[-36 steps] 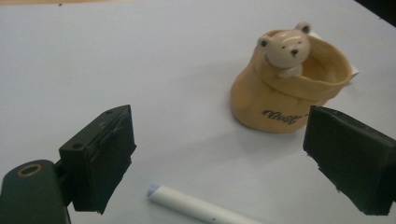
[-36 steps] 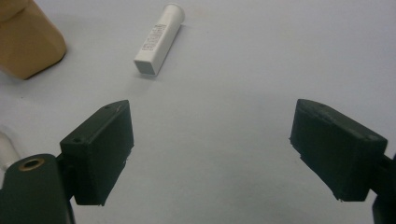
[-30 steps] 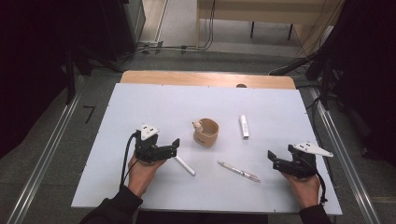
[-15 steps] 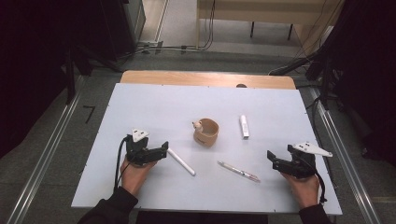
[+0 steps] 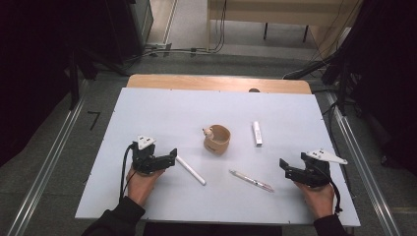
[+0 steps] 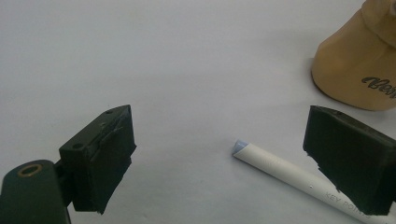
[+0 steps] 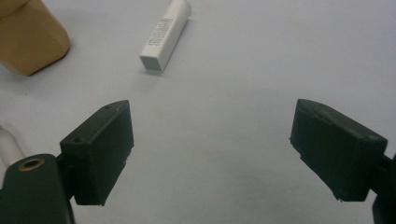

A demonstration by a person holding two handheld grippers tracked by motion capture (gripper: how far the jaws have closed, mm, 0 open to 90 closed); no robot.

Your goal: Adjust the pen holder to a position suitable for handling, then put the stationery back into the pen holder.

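left gripper: jaws spread wide, nothing between them, low over the table. the white pen lies flat on the table, its near end just beside the right-hand jaw in the left gripper view. the tan cup stands beyond it. right gripper: jaws spread, nothing between them. a clear pen lies between the grippers; a white tube lies right of the cup.
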